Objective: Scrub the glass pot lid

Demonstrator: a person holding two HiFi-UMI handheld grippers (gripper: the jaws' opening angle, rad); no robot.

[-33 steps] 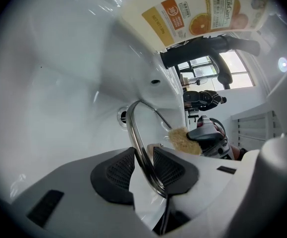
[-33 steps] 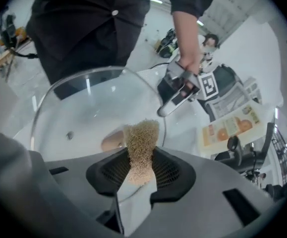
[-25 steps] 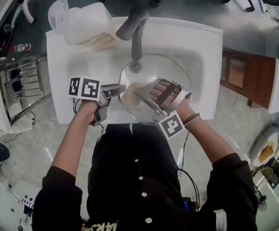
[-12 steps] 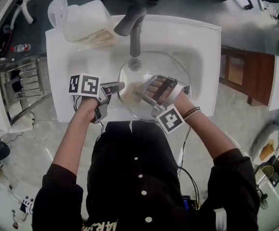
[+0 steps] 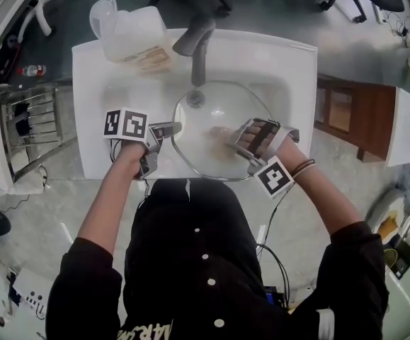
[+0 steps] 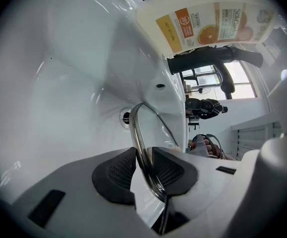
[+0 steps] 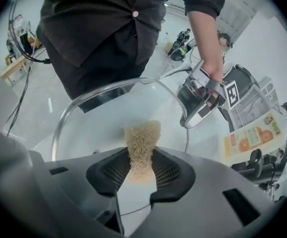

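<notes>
A person stands at a white, smooth-glazed rectangular sink (image 5: 91, 83) set in a white desk, working a round, clear glass pot lid with a thin polished steel rim (image 5: 215, 112). The lid lies over the basin, just below the dark grey metal faucet (image 5: 196, 37) and near the drain (image 5: 195, 99). The left claw (image 5: 173, 128) has its ribbed black pads clamped on the lid's rim at its left edge. The right claw (image 5: 231, 139) is closed on one end of a tan, coarse, fibrous scrubbing pad (image 7: 142, 143), with the free end pressed onto the glass. A translucent plastic jug with an orange label (image 5: 137, 34) lies on its side at the back left corner of the sink. The main risk seems to be the grip on the lid: only a narrow strip of slick, curved metal sits between the pads, so a hard stroke from the scrubber could make the lid pivot or slide free and knock against the hard basin or the faucet. The springy pad is pinched by just one end and could pull out under pressure. Whether the lid's far edge rests on the basin cannot be told.
</notes>
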